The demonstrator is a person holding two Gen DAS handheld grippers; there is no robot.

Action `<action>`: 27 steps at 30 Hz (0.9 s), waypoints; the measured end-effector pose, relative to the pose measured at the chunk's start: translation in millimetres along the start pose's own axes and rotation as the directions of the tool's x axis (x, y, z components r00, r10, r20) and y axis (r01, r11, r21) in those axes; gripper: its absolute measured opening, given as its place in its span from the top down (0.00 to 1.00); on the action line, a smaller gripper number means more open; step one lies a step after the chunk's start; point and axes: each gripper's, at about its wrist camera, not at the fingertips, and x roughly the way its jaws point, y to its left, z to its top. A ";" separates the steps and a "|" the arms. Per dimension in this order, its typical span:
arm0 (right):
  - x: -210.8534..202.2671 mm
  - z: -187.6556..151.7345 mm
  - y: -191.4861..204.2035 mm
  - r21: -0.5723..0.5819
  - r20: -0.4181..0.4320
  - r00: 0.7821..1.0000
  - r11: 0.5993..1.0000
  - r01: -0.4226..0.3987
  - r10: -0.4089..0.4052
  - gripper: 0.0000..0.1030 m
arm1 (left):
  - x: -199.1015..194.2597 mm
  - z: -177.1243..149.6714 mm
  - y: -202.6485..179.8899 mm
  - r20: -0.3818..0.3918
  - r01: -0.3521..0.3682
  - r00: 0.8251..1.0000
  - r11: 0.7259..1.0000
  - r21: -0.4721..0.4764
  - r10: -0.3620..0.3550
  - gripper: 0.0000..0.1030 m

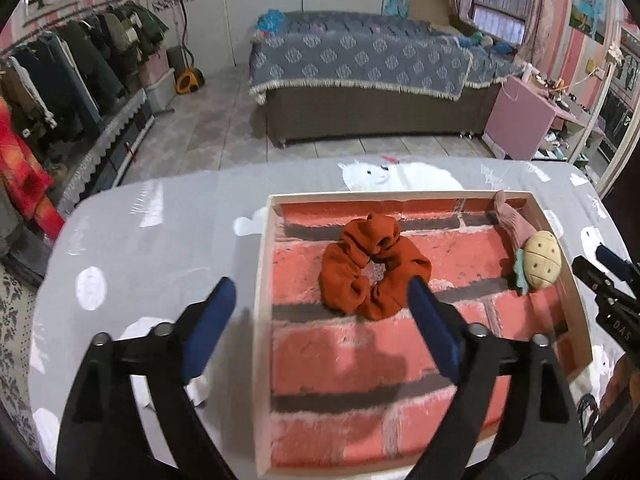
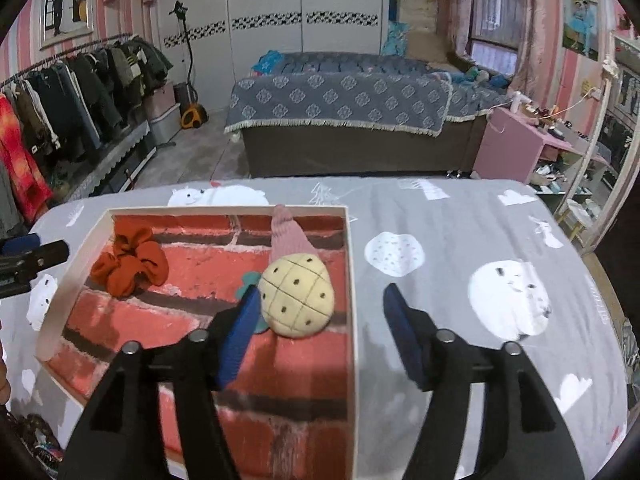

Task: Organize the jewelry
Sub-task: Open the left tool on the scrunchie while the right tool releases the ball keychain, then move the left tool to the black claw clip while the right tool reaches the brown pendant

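both grippers' jaws gape wide, empty, above tray (image 1: 576,288) holding scrunchie (image 1: 374,272).

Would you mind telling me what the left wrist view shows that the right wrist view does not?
Only the left wrist view shows the open left gripper from behind, straddling the box's left wall; the right gripper sits at its right edge.

Only the right wrist view shows the open right gripper from behind, straddling the box's right wall, plus the framed picture of a figure on the striped wall.

Both show the shallow brick-lined box, rust-orange fabric scrunchie, cream pineapple-shaped plush hair tie, grey patterned tablecloth and bed.
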 end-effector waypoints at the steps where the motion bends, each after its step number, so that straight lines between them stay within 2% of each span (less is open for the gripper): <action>1: -6.3 -1.5 -1.8 0.005 0.006 1.000 1.000 0.002 -0.002 0.34 | -7.0 -2.9 0.2 0.011 -0.005 1.000 1.000 0.001 0.005 0.10; 7: -51.0 -12.1 -12.8 0.004 0.057 0.998 1.000 0.019 -0.019 0.26 | -48.0 -23.4 7.3 0.046 -0.012 0.999 1.000 0.019 0.011 0.05; 10: -74.6 -20.7 -18.9 0.010 0.081 0.997 1.000 0.018 -0.019 0.18 | -69.2 -34.3 8.8 0.072 -0.005 0.997 1.000 0.029 0.003 0.05; 18: -121.2 -46.1 -26.7 0.013 0.114 0.993 1.000 0.025 -0.026 0.17 | -111.6 -62.7 15.0 0.124 0.017 0.992 1.000 0.020 -0.019 0.05; 27: -152.2 -89.5 -24.4 -0.002 0.162 0.986 0.999 0.039 -0.039 0.17 | -136.5 -111.9 23.9 0.162 -0.028 0.987 0.999 0.029 0.023 0.05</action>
